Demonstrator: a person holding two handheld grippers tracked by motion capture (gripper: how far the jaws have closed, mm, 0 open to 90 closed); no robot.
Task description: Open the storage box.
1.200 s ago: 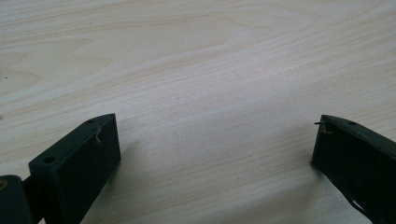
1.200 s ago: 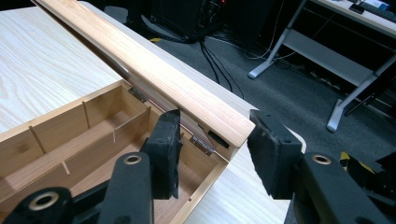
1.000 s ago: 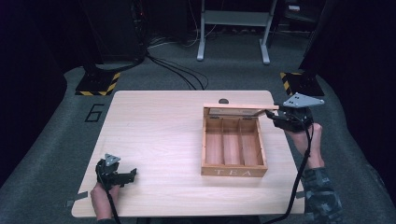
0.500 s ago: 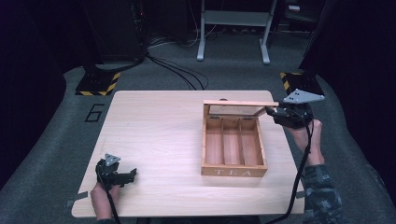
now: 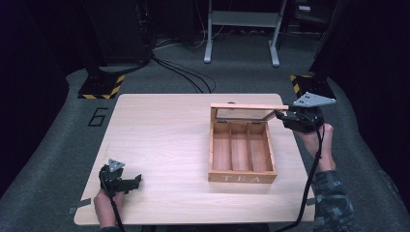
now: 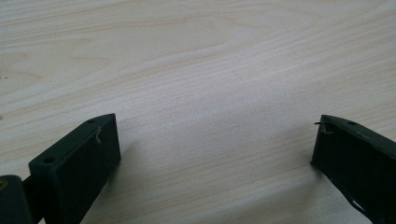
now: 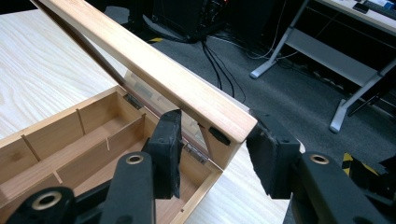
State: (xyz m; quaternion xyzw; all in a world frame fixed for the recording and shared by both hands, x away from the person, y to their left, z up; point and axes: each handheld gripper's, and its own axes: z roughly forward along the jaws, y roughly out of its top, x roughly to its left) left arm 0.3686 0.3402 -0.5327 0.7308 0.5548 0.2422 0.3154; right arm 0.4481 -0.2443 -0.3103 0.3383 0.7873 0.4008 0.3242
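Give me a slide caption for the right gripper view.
Right gripper straddling the raised lid corner of an empty wooden tea box.

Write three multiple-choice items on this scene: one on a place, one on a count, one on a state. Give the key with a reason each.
1. Where on the table is the wooden tea box?
A. on its left half
B. on its right half
C. at its near left corner

2. How many compartments does the box have?
A. two
B. three
C. five

3. How does the box's lid stand?
A. raised, hinged at the far side
B. shut flat
C. taken off and laid on the table

Key:
1 B, the high view has the box right of the table's middle, near the right gripper.
2 B, two dividers split the inside into three long compartments.
3 A, the right gripper view shows the lid tilted up over the open box, its corner between the right gripper's jaws; the left gripper rests open at the near left.
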